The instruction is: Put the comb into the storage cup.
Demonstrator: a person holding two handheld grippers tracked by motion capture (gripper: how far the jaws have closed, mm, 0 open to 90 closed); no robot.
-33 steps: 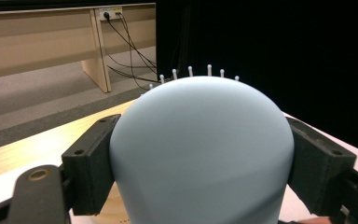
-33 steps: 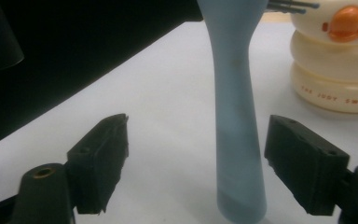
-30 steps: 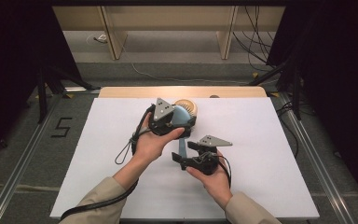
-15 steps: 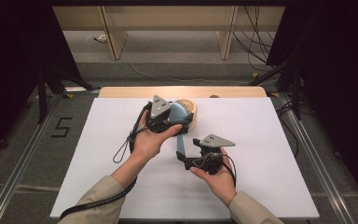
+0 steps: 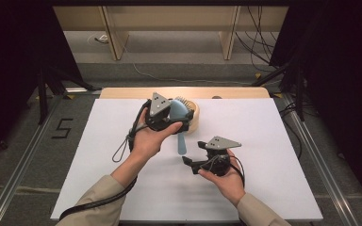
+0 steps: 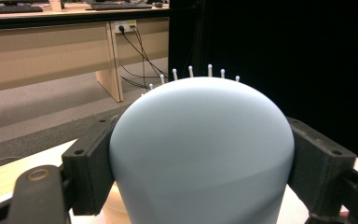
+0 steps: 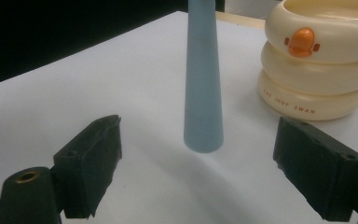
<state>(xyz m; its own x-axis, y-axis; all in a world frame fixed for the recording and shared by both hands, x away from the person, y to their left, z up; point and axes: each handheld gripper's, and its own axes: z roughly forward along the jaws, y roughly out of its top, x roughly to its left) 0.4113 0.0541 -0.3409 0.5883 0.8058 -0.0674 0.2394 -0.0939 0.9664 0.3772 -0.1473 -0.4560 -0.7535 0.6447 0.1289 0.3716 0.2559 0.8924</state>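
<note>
A light blue hairbrush (image 5: 181, 139) hangs handle-down above the white table. My left gripper (image 5: 179, 117) is shut on its rounded head (image 6: 200, 149), one black pad (image 6: 91, 170) on each side, and white bristle tips show over the top. Just behind the brush stands a cream ringed pot with an orange duck bill (image 7: 312, 70), seen from above as the cream pot (image 5: 195, 120). My right gripper (image 5: 193, 154) is held low, right of the handle, with its jaws wide open. In the right gripper view the handle's blunt end (image 7: 203, 135) hangs beyond my right gripper (image 7: 205, 163), untouched.
The white tabletop (image 5: 273, 165) has free room on both sides of the hands. A wooden strip (image 5: 235, 92) runs along its far edge. Beyond it are floor cables (image 5: 146, 75) and wooden bench legs (image 5: 115, 37). Dark curtains close off both sides.
</note>
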